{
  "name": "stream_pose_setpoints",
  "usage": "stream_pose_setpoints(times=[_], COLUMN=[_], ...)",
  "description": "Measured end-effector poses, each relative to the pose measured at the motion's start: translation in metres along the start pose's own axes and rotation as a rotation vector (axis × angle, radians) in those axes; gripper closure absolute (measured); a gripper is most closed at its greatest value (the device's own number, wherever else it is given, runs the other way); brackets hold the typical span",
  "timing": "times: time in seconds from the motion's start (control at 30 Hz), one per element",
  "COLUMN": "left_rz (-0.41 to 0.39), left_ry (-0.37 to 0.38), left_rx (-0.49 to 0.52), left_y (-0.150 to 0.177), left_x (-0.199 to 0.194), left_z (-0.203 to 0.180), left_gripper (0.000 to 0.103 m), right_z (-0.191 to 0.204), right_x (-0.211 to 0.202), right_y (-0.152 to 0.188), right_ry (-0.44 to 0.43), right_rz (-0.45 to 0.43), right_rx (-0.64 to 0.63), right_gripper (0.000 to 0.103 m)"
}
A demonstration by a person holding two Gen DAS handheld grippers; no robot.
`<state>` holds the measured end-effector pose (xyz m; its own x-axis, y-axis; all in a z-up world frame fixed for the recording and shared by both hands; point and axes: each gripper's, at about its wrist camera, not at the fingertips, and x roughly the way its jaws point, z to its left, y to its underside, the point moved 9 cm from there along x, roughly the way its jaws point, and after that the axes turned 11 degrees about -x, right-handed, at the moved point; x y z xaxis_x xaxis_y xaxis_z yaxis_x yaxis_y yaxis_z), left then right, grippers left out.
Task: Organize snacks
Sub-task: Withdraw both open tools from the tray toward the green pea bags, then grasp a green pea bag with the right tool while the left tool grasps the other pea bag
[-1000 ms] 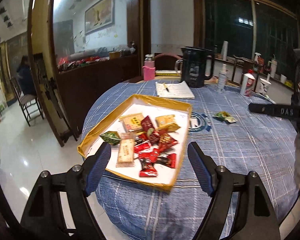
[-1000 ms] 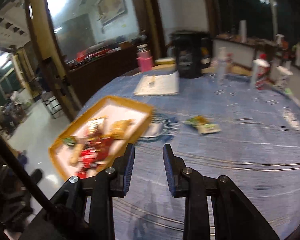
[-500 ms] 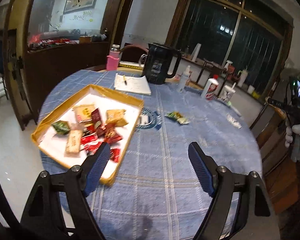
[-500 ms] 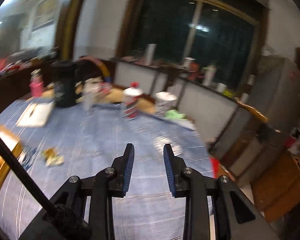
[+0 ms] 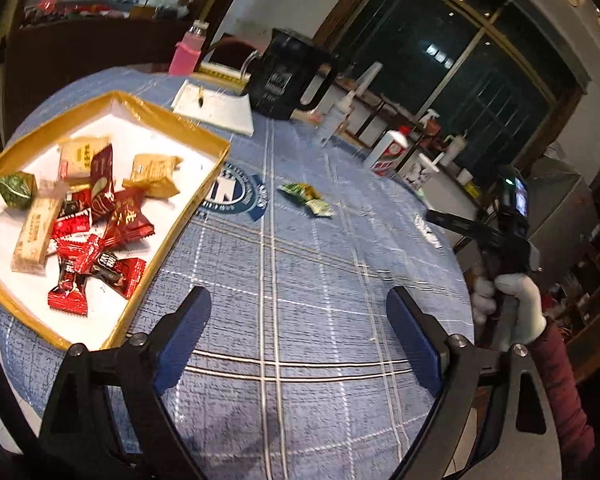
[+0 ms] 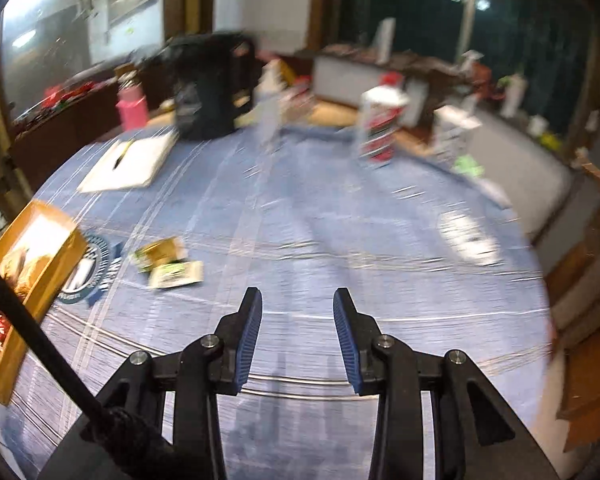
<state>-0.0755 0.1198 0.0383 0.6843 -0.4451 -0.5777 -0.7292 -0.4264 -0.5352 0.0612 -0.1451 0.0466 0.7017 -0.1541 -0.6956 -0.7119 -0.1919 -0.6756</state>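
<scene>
A gold-rimmed white cardboard tray (image 5: 172, 236) of wrapped snacks sits at nine o'clock; two loose green-and-gold snack packets (image 5: 306, 199) lie at twelve. The left gripper (image 5: 298, 334) and right gripper (image 6: 297, 334) are both opening, empty. Motion blur suggests a hasty grab could miss the packets.

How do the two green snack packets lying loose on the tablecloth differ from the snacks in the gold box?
The green snack packets lie on the bare blue tablecloth; the boxed snacks sit heaped inside the gold box. The loose ones are two and greenish; the boxed ones are many, mostly red and tan. All are small wrapped packets.
</scene>
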Motion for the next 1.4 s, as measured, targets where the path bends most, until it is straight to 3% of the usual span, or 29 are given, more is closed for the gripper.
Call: stream_pose_setpoints(times=[0.3,0.5,0.63,0.73,0.77,0.87,0.97,1.07,1.17,1.33,1.4], left_rz=[0.032,0.039,0.040,0.046,0.048,0.051,0.057,0.067,0.069,0.097,0.096], left_ry=[-0.018,-0.024,-0.029,-0.020,-0.017,-0.008,-0.001,-0.002,-0.010,-0.028,-0.036], left_rx=[0.029,0.072,0.079,0.063,0.062,0.062,0.069,0.096,0.108,0.126,0.140], left_y=[-0.010,-0.013,-0.015,-0.016,-0.016,-0.015,-0.013,-0.009,-0.007,0.003,0.006], left_x=[0.023,0.030,0.032,0.034,0.034,0.034,0.034,0.036,0.038,0.046,0.044], left_z=[0.016,0.020,0.024,0.029,0.030,0.029,0.025,0.019,0.015,0.007,0.003], left_gripper=[0.014,0.014,0.014,0.014,0.014,0.014,0.014,0.014,0.014,0.014,0.014], right_z=[0.066,0.096,0.120,0.139,0.147,0.140,0.095,0.075,0.081,0.101,0.108], right_x=[0.103,0.137,0.129,0.111,0.098,0.065,0.050,0.050,0.045,0.052,0.057], right_y=[-0.038,-0.054,-0.041,-0.020,-0.010,-0.010,-0.012,0.008,0.030,0.025,0.024], right_ry=[-0.218,-0.192,-0.233,-0.309,-0.371,-0.481,-0.382,-0.346,-0.365,-0.311,-0.300], right_rz=[0.113,0.145,0.175,0.214,0.227,0.162,0.089,0.122,0.126,0.054,0.040], right_rx=[0.165,0.149,0.028,-0.057,-0.081,-0.049,0.041,0.061,0.012,-0.143,-0.197], right_gripper=[0.066,0.066,0.080,0.080,0.080,0.079,0.072,0.070,0.068,0.051,0.051])
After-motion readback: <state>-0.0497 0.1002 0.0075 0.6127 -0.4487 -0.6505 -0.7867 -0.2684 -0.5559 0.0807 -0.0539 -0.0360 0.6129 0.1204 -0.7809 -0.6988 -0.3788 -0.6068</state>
